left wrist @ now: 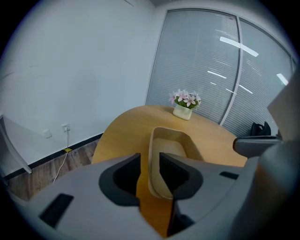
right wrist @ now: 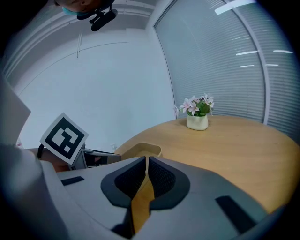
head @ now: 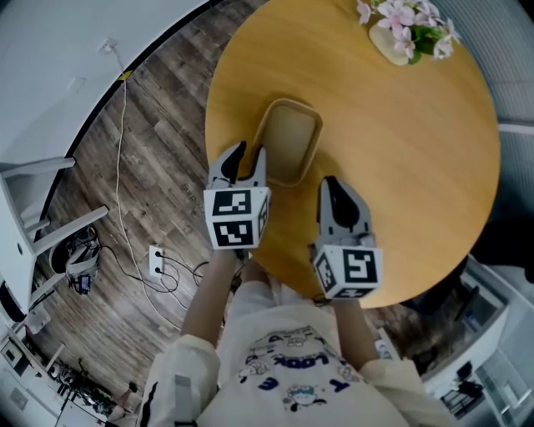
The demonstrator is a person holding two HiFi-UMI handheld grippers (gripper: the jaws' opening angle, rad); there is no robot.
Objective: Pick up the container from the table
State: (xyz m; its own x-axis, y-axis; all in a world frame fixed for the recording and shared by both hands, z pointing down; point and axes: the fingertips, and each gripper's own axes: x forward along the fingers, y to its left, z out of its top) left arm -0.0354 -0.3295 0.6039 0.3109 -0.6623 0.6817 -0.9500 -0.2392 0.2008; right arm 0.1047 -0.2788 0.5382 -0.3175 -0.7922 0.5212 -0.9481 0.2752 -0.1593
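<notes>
At the far left of the head view, a white cable (head: 122, 158) trails across the wood floor (head: 171, 117) to a power strip (head: 156, 260). To its right stands the round wooden table (head: 409, 175). The person's shirt (head: 292, 367) shows below the table's near edge. The left gripper (head: 248, 155) is held over the near-left part of the table with its jaws released and a clear gap between them. In the left gripper view, the near left wall of the container (head: 291, 138) lines up with that gap. A strip of bare table shows between the wall and the left jaw, and the views do not settle whether the right jaw touches the wall. The container is a tan, shallow, rounded rectangular tub. It rests flat on the table just beyond the left gripper's tips, a little left of the table's middle, with its long side running away from the person. It looks empty. Right of it, the right gripper (head: 332, 183) hovers near the table's front edge, just beside the container's near right corner but apart from it. Its jaws are clenched to a thin slit with nothing held between them, and only table surface shows through. Farthest right and toward the back of the table, well apart from the container, a small cream pot (head: 389, 43) holds pink flowers (head: 410, 17).
</notes>
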